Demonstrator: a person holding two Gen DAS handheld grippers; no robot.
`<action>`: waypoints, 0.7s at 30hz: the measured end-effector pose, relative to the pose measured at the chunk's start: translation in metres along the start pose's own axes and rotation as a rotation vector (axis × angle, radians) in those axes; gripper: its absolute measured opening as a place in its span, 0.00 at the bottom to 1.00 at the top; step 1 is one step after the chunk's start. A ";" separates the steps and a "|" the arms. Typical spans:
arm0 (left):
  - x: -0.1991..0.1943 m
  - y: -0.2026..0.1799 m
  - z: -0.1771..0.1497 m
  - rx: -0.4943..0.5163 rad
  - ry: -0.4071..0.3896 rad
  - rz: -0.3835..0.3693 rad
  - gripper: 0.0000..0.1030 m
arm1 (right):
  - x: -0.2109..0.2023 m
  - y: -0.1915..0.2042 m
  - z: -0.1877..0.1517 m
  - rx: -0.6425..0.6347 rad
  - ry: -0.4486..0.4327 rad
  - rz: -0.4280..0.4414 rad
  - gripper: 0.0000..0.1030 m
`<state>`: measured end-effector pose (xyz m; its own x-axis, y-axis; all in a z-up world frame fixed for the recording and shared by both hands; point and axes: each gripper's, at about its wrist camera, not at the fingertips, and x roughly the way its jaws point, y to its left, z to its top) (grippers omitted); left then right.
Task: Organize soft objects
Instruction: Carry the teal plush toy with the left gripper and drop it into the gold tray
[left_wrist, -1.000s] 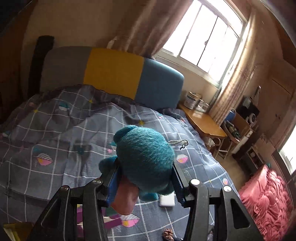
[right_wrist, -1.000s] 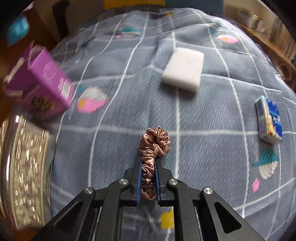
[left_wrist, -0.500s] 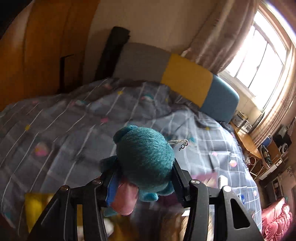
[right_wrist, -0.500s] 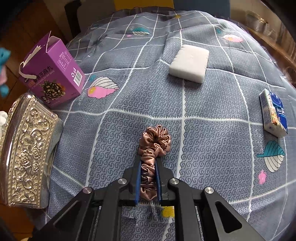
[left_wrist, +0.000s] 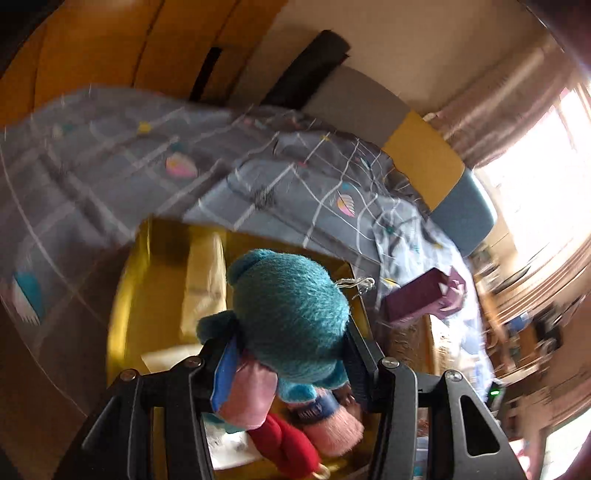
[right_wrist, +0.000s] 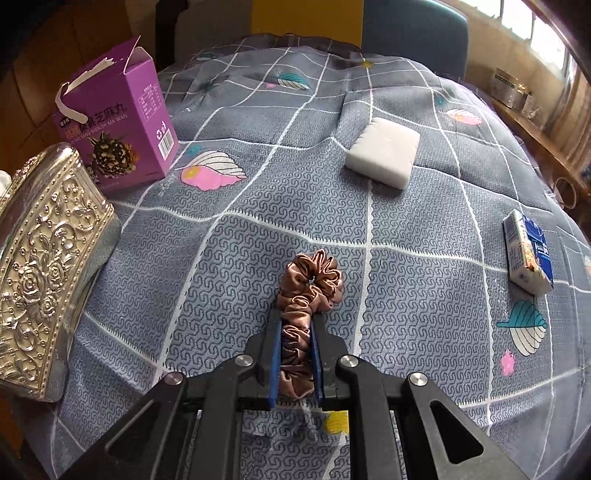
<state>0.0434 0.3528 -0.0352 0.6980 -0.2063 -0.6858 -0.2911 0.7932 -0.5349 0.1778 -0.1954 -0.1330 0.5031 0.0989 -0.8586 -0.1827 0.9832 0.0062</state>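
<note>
Halfway, I'd say: over a yellow bin beside the bed, which already holds soft bits, the left gripper has its fingers clamped on a teal plush toy. The right gripper pinches a brown scrunchie on the quilt. The white sponge farther off waits; the purple box, silver box and carton look rigid.

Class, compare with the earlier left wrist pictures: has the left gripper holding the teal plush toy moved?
Yes. The left gripper, shut on the teal plush toy, has swung off the grey checked quilt to above the yellow box.
</note>
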 end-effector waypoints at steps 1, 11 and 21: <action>0.003 0.004 -0.003 -0.022 0.013 -0.023 0.50 | 0.002 0.001 0.001 0.003 -0.001 0.000 0.14; 0.052 -0.005 0.028 -0.050 0.014 0.057 0.59 | 0.005 0.008 0.000 0.015 -0.010 -0.030 0.14; 0.046 -0.006 0.000 0.068 0.001 0.234 0.70 | 0.005 0.011 -0.003 0.033 -0.030 -0.047 0.14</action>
<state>0.0775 0.3384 -0.0629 0.6162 -0.0131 -0.7875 -0.4000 0.8561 -0.3273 0.1755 -0.1849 -0.1387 0.5353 0.0568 -0.8428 -0.1310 0.9912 -0.0164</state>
